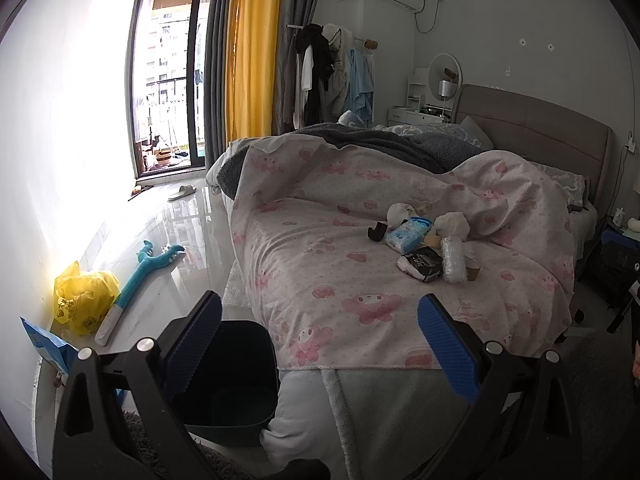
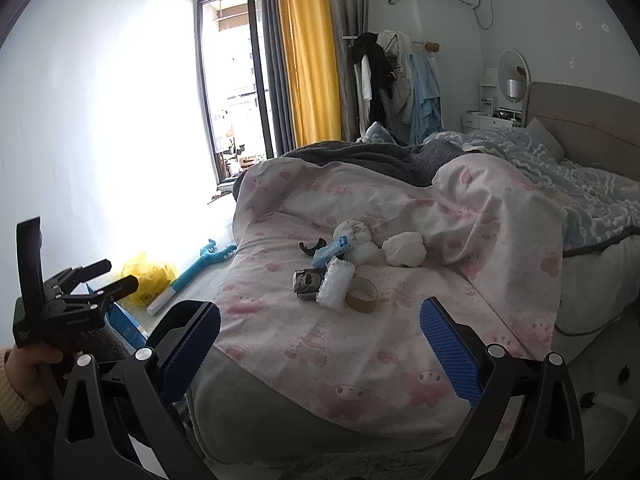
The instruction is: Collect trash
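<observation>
A pile of trash lies on the pink bedspread (image 1: pixel 340 280): a black crumpled wrapper (image 1: pixel 420 264) (image 2: pixel 306 282), a bubble-wrap roll (image 1: pixel 454 258) (image 2: pixel 336 284), a blue wipes pack (image 1: pixel 408 234) (image 2: pixel 332 250), white crumpled tissues (image 2: pixel 404 250), a tape roll (image 2: pixel 362 300) and a black hook-shaped piece (image 2: pixel 311 248). A dark bin (image 1: pixel 236 376) stands on the floor at the bed's foot. My left gripper (image 1: pixel 318 344) is open and empty above the bin's edge, well short of the pile. My right gripper (image 2: pixel 320 348) is open and empty over the bed's foot.
A yellow plastic bag (image 1: pixel 86 296), a blue plush toy (image 1: pixel 140 280) and a blue paper pack (image 1: pixel 46 344) lie on the floor along the left wall. The left gripper's body shows in the right wrist view (image 2: pixel 76 292). Bedding is bunched behind the pile.
</observation>
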A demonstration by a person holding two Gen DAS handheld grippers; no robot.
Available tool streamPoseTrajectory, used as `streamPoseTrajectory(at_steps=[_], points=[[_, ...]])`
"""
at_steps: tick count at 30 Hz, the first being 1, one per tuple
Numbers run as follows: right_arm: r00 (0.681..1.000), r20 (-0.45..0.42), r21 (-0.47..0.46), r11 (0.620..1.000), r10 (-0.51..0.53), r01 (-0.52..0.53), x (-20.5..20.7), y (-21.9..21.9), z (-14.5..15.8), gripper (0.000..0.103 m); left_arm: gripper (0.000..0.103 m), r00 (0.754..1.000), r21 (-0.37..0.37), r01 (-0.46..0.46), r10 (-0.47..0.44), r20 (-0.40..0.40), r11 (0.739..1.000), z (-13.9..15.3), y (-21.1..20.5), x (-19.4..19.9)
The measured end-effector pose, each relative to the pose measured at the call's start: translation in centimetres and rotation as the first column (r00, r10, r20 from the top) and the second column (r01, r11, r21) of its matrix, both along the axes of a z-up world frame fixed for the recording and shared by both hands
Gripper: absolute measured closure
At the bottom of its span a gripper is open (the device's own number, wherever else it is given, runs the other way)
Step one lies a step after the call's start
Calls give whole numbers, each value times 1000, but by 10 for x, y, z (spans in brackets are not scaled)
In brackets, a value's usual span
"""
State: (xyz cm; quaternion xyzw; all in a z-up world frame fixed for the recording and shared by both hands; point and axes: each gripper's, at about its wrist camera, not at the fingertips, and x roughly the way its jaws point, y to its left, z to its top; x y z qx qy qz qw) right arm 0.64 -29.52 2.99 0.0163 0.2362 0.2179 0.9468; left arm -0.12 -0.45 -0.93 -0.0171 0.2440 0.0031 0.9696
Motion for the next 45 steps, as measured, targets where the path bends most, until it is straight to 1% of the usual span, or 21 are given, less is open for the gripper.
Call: streamPoseTrajectory(at_steps=[3, 7, 9, 13, 16, 17, 18, 19, 21, 24, 29, 32, 34, 36, 38, 41, 45], points=[[1000, 10, 12, 1000, -14, 14, 0, -2, 5, 2, 3, 1000, 9, 14, -14, -7, 1000, -2, -3, 2], [1000, 8, -38, 999, -2, 2, 2, 15, 7, 2, 3, 998, -4, 52, -52, -20, 999, 0, 0, 5], [1000, -6, -47, 999, 17, -17, 8, 22, 8, 2, 3, 998, -13, 63, -63, -28, 998, 2, 3, 7], [998, -35, -50, 998, 47, -48, 24, 35, 5, 2, 3, 992, -38, 116, -117, -39, 993, 2, 7, 13], [998, -39, -82, 995, 52, -55, 36, 42, 2, 4, 3, 986, -44, 160, -161, -42, 986, 0, 6, 18], [998, -40, -92, 994, 52, -56, 40, 45, 1, 4, 3, 984, -40, 172, -174, -43, 984, 0, 5, 20], [998, -44, -105, 993, 54, -59, 45, 46, -2, 8, 4, 982, -36, 182, -184, -44, 983, 0, 4, 24], [997, -52, -116, 991, 53, -58, 50, 45, -5, 11, 4, 980, -38, 192, -194, -47, 981, 0, 4, 26], [996, -77, -125, 990, 52, -61, 61, 42, -12, 15, 4, 975, -52, 215, -217, -49, 975, -1, 3, 34], [993, -101, -137, 988, 63, -77, 79, 40, -21, 19, 4, 965, -86, 253, -258, -52, 964, 0, -1, 46], [989, -124, -220, 970, 82, -108, 104, 39, -37, 28, 5, 946, -136, 307, -318, -69, 942, -2, -13, 72], [986, -134, -255, 958, 98, -130, 115, 37, -48, 32, 9, 934, -136, 337, -349, -75, 932, -3, -26, 86], [984, -139, -299, 942, 116, -153, 122, 37, -57, 34, 13, 926, -137, 354, -367, -85, 925, -6, -36, 96], [981, -145, -321, 931, 131, -172, 128, 36, -64, 36, 13, 924, -133, 357, -371, -94, 925, -10, -43, 104], [978, -144, -337, 922, 150, -191, 133, 35, -71, 38, 14, 919, -154, 363, -380, -103, 919, -16, -51, 113], [972, -142, -383, 895, 186, -227, 139, 37, -80, 39, 19, 910, -195, 373, -399, -117, 907, -21, -60, 124], [966, -152, -394, 884, 209, -253, 148, 35, -88, 40, 31, 893, -227, 396, -431, -131, 890, -27, -73, 140]])
